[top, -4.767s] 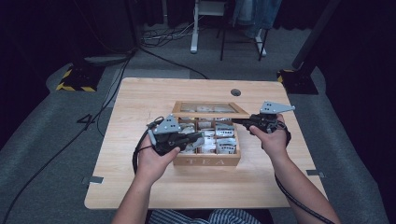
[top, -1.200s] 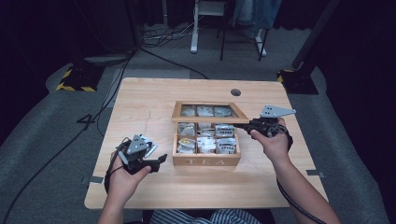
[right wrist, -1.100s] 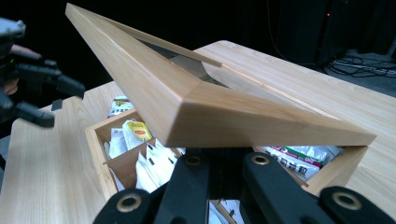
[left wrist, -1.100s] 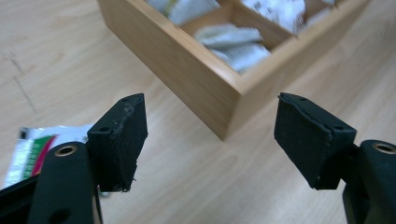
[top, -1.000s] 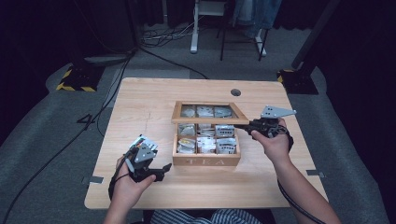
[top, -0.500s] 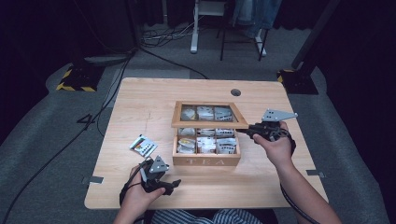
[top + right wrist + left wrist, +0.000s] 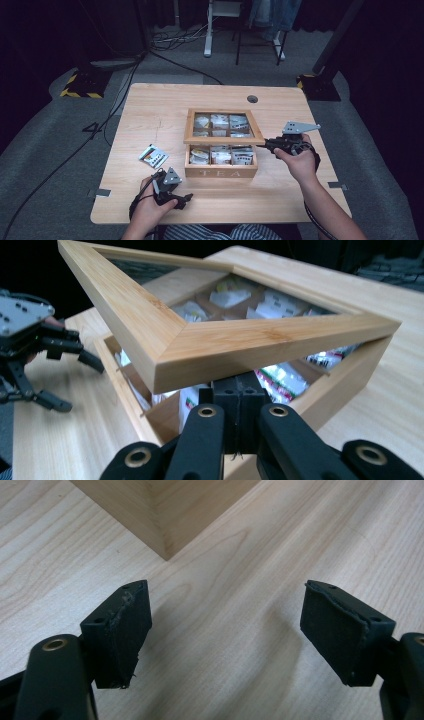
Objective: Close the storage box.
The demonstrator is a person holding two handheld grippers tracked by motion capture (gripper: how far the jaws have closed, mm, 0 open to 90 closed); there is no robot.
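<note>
the wooden tea box [image 7: 221, 172] sits mid-table and everything hangs on the right gripper [image 7: 270, 144], which has its jaws squeezed fully together and tucked under the front edge of the glass-panelled lid [image 7: 223, 127], propping it up at the box's right side. that's the risky bit imo: the lid just rests on the closed jaws, nothing is clamped, so a small wobble of that hand could let the frame slide off and slam down on the packets inside. the left gripper [image 7: 182, 199] is off the box's front-left corner, close to the table's near edge, jaws standing wide and having just spread a bit more, nothing between them but bare wood. one tea packet [image 7: 153, 155] lies flat on the table left of the box, well apart from the left gripper.
</note>
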